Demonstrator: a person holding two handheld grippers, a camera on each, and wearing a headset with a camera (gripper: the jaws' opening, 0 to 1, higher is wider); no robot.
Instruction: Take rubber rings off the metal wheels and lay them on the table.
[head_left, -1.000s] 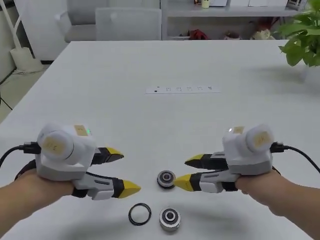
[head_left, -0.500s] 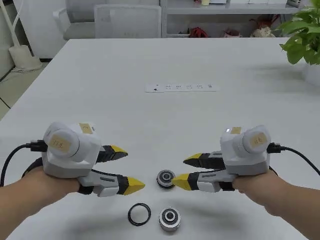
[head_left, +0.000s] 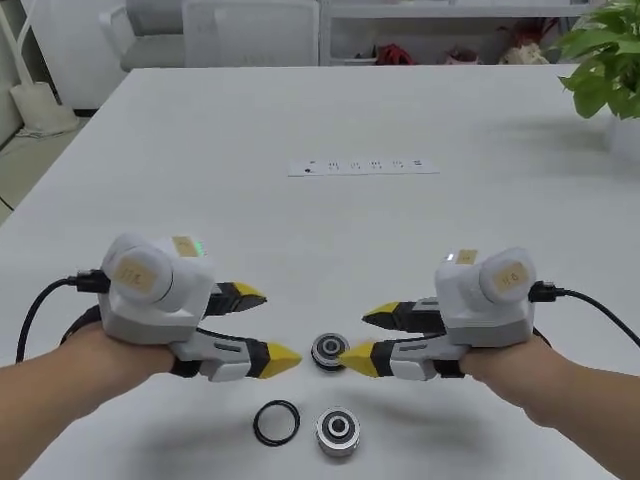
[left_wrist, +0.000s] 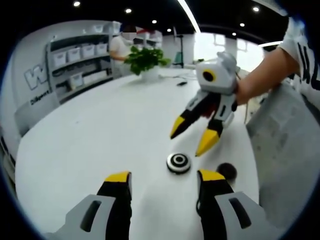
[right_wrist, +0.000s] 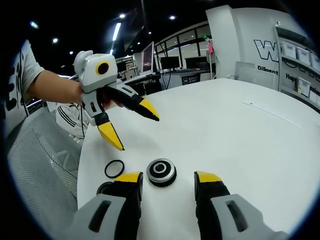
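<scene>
Left gripper (head_left: 272, 327) and right gripper (head_left: 360, 337), both released, flank a silver metal wheel (head_left: 330, 351), likely to strip its black rubber ring (right_wrist: 150, 173).

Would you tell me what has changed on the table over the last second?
The left gripper has edged in toward the far wheel, open and empty. The right gripper stays beside that wheel, also open. The loose rubber ring and the near wheel lie where they were.

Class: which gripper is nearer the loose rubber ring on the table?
Left. The left gripper hovers just behind the rubber ring; the right gripper is farther off, to the ring's right, beside the far wheel.
</scene>
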